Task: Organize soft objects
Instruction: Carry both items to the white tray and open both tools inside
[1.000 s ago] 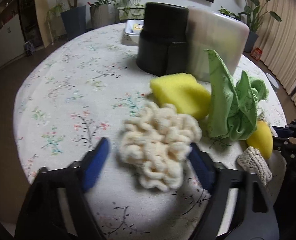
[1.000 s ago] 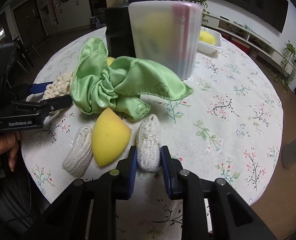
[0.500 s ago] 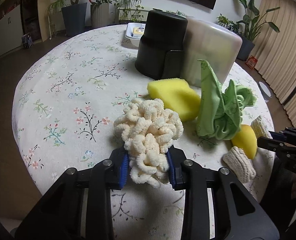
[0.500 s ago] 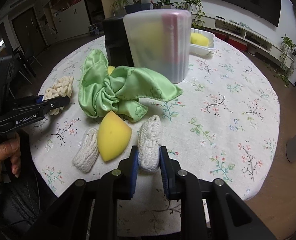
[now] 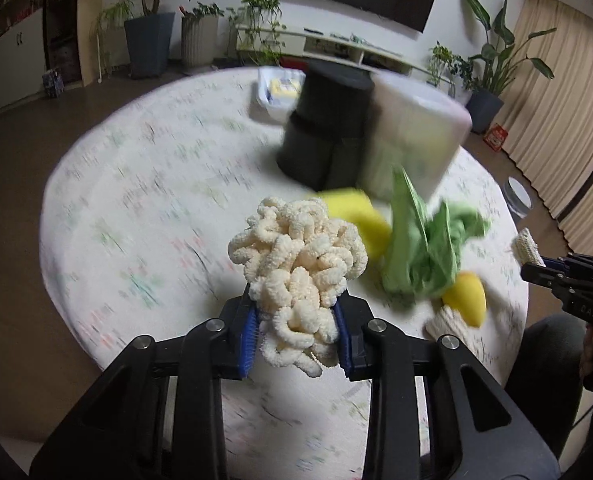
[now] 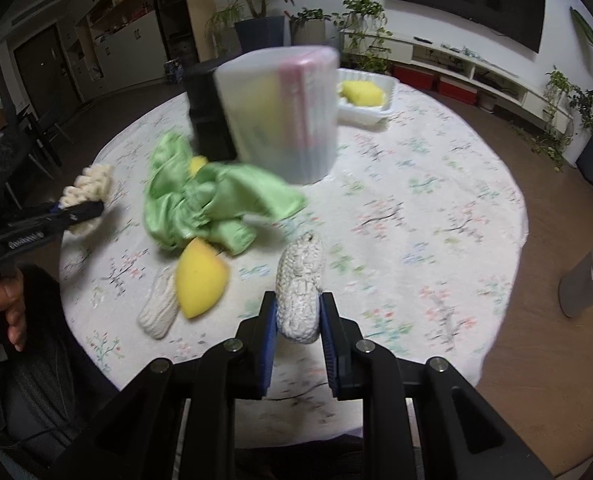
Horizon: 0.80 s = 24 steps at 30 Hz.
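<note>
Chenille cloth (image 5: 296, 264) clenched by left gripper (image 5: 296, 334), knitted roll (image 6: 299, 284) by right gripper (image 6: 298, 320), over floral table (image 6: 436, 208).

The right gripper (image 6: 297, 322) pinches a white knitted roll (image 6: 299, 290) between its blue pads above the floral tablecloth (image 6: 416, 216), while a yellow sponge wedge (image 6: 200, 278), a second knitted roll (image 6: 159, 307) and a crumpled green cloth (image 6: 212, 204) lie to its left.

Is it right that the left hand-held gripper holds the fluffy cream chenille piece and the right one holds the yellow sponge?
Not quite. The right hand-held gripper is shut on the white knitted roll, as the right wrist view shows; the yellow sponge lies on the table.
</note>
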Each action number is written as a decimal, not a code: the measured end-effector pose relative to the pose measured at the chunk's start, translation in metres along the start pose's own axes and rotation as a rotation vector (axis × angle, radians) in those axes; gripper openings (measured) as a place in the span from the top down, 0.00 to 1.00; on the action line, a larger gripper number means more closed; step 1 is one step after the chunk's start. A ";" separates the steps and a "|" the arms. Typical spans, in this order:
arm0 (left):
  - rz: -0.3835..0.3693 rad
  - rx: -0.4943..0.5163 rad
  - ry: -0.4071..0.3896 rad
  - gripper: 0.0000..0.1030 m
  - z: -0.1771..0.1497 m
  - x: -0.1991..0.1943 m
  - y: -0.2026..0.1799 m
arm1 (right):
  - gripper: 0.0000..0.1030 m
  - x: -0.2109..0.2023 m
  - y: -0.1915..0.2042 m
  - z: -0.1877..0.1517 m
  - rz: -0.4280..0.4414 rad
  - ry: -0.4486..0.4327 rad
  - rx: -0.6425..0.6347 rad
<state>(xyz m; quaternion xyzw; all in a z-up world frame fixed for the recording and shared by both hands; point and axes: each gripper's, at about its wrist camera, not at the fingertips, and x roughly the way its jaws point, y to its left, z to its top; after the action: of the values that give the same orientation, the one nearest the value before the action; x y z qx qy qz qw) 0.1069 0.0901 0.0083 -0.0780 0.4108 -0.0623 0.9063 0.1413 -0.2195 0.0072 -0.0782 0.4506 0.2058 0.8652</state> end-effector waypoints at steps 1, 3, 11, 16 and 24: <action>0.000 -0.002 -0.008 0.72 0.006 -0.002 0.004 | 0.78 -0.002 -0.005 0.003 -0.009 -0.005 0.005; 0.008 0.005 -0.030 0.72 0.025 -0.006 0.013 | 0.78 -0.007 -0.018 0.011 -0.026 -0.017 0.014; 0.018 0.017 -0.068 0.72 0.110 0.009 0.047 | 0.78 -0.022 -0.081 0.071 -0.117 -0.080 0.030; 0.027 0.065 -0.067 0.72 0.160 0.029 0.050 | 0.78 -0.014 -0.109 0.116 -0.143 -0.079 0.008; 0.009 0.146 -0.033 0.72 0.230 0.077 0.040 | 0.78 0.021 -0.124 0.198 -0.135 -0.060 -0.053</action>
<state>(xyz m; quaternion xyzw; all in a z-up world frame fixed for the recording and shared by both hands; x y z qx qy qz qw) 0.3333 0.1364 0.0934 -0.0110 0.3903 -0.0867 0.9165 0.3528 -0.2615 0.0996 -0.1252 0.4125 0.1613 0.8878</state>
